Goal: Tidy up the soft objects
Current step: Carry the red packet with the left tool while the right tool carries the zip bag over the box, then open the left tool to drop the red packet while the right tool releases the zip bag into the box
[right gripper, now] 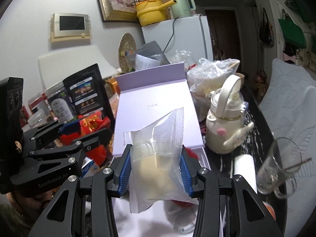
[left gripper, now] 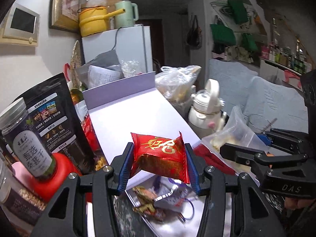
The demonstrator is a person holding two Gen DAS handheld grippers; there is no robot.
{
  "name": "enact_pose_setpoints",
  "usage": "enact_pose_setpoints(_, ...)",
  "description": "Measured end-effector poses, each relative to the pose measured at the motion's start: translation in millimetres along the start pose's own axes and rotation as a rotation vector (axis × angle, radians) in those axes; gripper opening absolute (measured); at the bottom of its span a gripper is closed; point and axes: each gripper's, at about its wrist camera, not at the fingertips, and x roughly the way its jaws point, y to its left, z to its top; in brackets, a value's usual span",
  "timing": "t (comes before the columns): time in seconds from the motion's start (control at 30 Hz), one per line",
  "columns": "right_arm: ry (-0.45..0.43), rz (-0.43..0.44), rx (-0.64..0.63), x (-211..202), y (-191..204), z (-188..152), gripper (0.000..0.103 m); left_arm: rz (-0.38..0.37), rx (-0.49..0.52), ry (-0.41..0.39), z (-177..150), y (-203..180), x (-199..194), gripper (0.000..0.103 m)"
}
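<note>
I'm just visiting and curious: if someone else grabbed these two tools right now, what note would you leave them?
Left gripper: shut on the red snack packet, held above the open lilac box.
Right gripper: shut on the clear pouch with pale contents, also raised over the box.
Below, a few small wrapped snacks lie near the box's front end.
Done: both soft packets picked up.
Left: set each down in its place; where exactly, the pictures do not show. Mind the white bottle and glass to the right.
</note>
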Motion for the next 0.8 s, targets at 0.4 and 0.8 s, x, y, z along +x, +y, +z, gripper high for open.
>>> enact_pose_setpoints(0.4, 0.055, -0.038, 0.043, 41, -30, -3, 0.044, 0.034, -0.030, 0.071, -10, 13, 61, 0.049)
enact_pose_setpoints(0.8, 0.091, -0.034, 0.035, 64, -32, -15, 0.044, 0.029, -0.002, 0.166, -27, 7, 92, 0.049)
